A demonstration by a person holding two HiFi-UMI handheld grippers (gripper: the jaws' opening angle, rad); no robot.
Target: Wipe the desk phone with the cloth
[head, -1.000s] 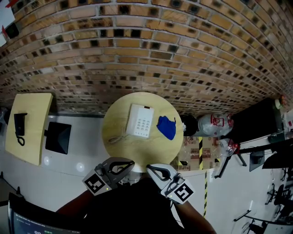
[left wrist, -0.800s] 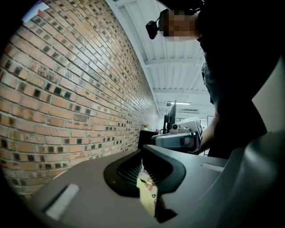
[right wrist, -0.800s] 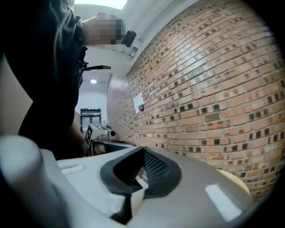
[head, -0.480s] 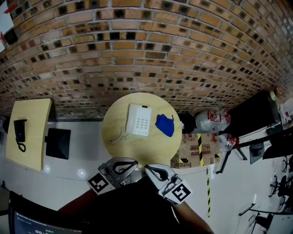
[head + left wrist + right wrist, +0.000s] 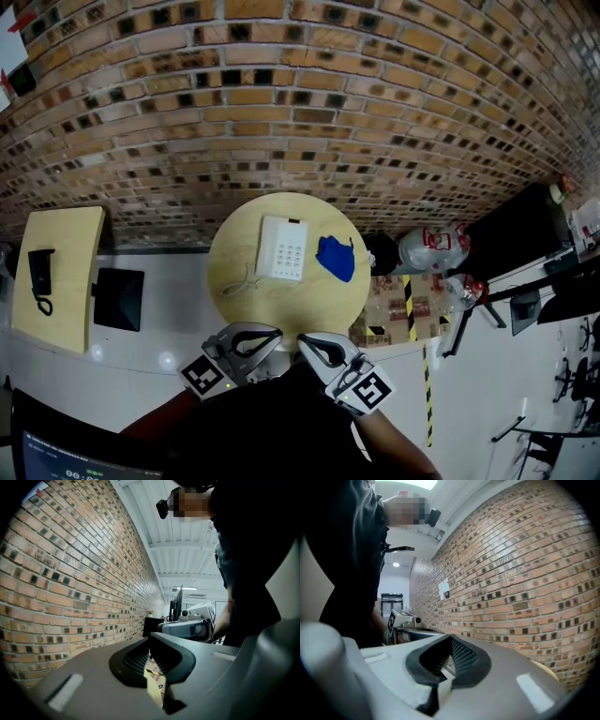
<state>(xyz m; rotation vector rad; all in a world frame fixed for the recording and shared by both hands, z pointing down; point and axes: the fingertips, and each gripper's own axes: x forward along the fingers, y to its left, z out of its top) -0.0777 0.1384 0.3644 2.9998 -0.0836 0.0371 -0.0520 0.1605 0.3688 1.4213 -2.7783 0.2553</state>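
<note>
The crumpled blue cloth point(image 5: 337, 258) lies just right of the white push-button desk phone point(image 5: 283, 248) on the round pale wooden desk point(image 5: 234, 246). It looks soft, light and limp, so pinch a raised fold. Your left tongs point(image 5: 272, 335) and right tongs point(image 5: 306, 340) hang well short of the phone, both pressed together and empty.

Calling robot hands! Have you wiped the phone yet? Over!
Left gripper and right gripper: jaws shut, empty, at the round table's near edge. Desk phone not yet wiped, blue cloth lying beside it. Nothing in the way.
</note>
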